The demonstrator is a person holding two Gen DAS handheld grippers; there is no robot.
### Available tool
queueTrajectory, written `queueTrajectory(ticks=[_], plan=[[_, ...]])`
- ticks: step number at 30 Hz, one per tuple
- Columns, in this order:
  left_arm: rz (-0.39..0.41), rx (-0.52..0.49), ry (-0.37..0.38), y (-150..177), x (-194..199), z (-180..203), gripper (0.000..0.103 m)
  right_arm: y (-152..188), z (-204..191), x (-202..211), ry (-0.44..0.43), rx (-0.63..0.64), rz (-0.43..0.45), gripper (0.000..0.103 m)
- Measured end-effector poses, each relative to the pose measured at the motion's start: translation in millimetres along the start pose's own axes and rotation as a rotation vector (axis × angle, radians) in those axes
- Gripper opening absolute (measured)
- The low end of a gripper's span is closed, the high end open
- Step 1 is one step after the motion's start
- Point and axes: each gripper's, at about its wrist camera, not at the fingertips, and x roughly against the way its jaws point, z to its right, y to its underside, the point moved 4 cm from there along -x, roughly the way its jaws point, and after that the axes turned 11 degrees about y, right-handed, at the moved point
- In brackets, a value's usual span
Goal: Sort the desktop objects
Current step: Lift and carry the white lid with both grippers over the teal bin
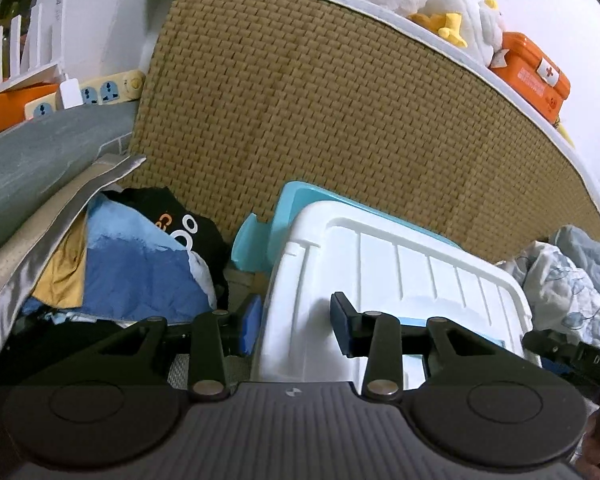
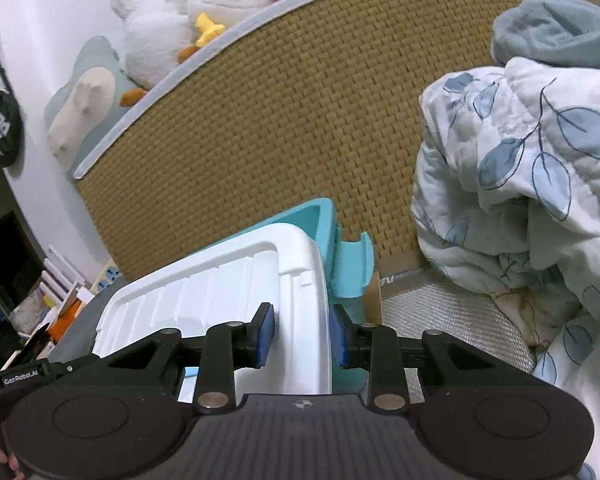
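Note:
A white plastic storage box (image 1: 400, 264) with a ribbed inner wall fills the lower middle of the left wrist view, with a teal plastic bin (image 1: 296, 200) right behind it. My left gripper (image 1: 294, 326) is shut on the box's left rim, one blue pad outside and one inside. In the right wrist view the same white box (image 2: 204, 292) lies at lower left, the teal bin (image 2: 320, 216) behind its corner. My right gripper (image 2: 302, 336) is shut on the box's right rim, its pads on either side of the wall. Something pale blue lies inside the box, mostly hidden.
A tall woven straw panel (image 1: 320, 92) stands close behind the boxes. A pile of clothes (image 1: 140, 264) lies to the left and a leaf-print quilt (image 2: 520, 168) to the right. Plush toys (image 1: 452, 4) and an orange first-aid case (image 1: 536, 76) sit on top. A power strip (image 1: 100, 92) is at far left.

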Motion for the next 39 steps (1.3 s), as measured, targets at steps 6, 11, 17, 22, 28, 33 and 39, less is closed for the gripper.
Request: queueTrajectory(ticks=[6, 11, 17, 22, 28, 33, 39], plan=[[0.014, -0.015, -0.015, -11, -16, -1, 0.042, -11, 0, -17, 0.010, 0.005, 0.004, 0.034], [0.013, -0.030, -0.030, -24, -30, -3, 0.042, -21, -7, -31, 0.010, 0.020, 0.008, 0.034], [-0.003, 0.005, -0.027, -27, -48, -9, 0.042, -26, -8, -42, 0.032, 0.019, -0.001, 0.034], [-0.007, -0.016, -0.036, -32, -56, -8, 0.042, -33, -8, -52, 0.040, 0.031, -0.002, 0.034], [-0.015, -0.018, -0.045, -41, -67, -11, 0.042, -37, -12, -62, 0.052, 0.027, -0.001, 0.034], [-0.014, -0.019, -0.041, -43, -75, -12, 0.042, -43, -9, -71, 0.060, 0.015, -0.009, 0.034], [-0.009, -0.040, -0.043, -48, -82, -11, 0.042, -48, -8, -79, 0.055, 0.009, -0.011, 0.034]])
